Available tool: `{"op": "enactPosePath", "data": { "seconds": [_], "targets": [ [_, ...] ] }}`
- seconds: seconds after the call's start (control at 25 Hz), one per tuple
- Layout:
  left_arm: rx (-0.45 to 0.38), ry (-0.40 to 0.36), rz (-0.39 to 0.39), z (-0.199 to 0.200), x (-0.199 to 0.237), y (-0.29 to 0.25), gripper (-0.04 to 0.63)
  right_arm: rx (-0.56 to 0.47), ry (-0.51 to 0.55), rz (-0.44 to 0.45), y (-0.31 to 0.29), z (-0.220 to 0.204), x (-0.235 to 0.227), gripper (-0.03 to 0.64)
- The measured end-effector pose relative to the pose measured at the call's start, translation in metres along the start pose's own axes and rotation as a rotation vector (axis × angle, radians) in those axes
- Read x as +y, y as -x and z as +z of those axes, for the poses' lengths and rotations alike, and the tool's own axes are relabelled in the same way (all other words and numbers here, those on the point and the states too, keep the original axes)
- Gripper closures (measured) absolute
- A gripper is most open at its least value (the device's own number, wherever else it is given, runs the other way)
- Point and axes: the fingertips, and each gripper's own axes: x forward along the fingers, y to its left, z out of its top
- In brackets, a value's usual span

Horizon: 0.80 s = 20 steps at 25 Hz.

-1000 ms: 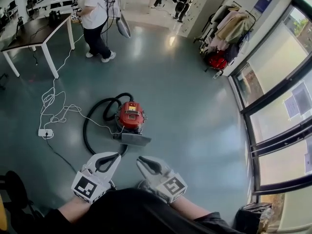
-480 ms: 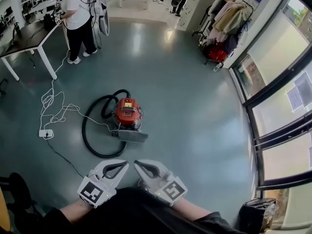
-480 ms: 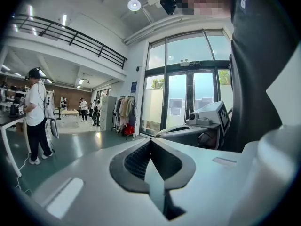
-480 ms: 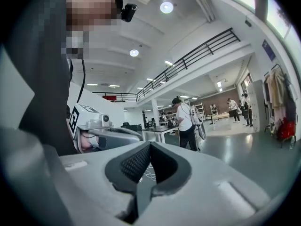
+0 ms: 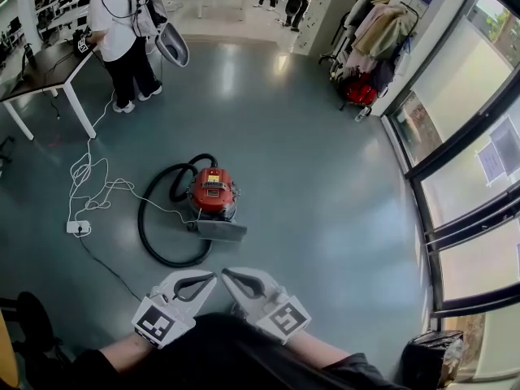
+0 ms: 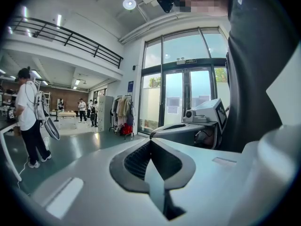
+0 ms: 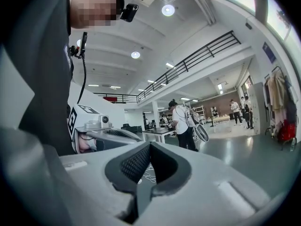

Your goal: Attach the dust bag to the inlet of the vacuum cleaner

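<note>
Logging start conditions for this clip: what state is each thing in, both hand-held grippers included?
Left hand-held gripper: shut, empty, held above the floor.
Right hand-held gripper: shut, empty.
Vacuum cleaner: standing on the floor, untouched.
Hose: looped on the floor beside the vacuum cleaner.
Grey flat piece: lying against the vacuum cleaner's near side.
Power strip: on the floor, white cable running to it.

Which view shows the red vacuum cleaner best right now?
The head view: the vacuum cleaner sits whole on the floor, its black hose looped beside it. Neither gripper view shows it; both look across the room.
</note>
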Motion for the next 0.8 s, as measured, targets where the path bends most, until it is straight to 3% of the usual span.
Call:
{"op": "enactPosePath", "data": {
  "seconds": [0.8],
  "targets": [
    [0.007,-0.019,-0.002,0.001,0.002,0.013,0.578,0.019,0.004,0.021,-0.01,-0.004,0.013,0.624]
  ]
}}
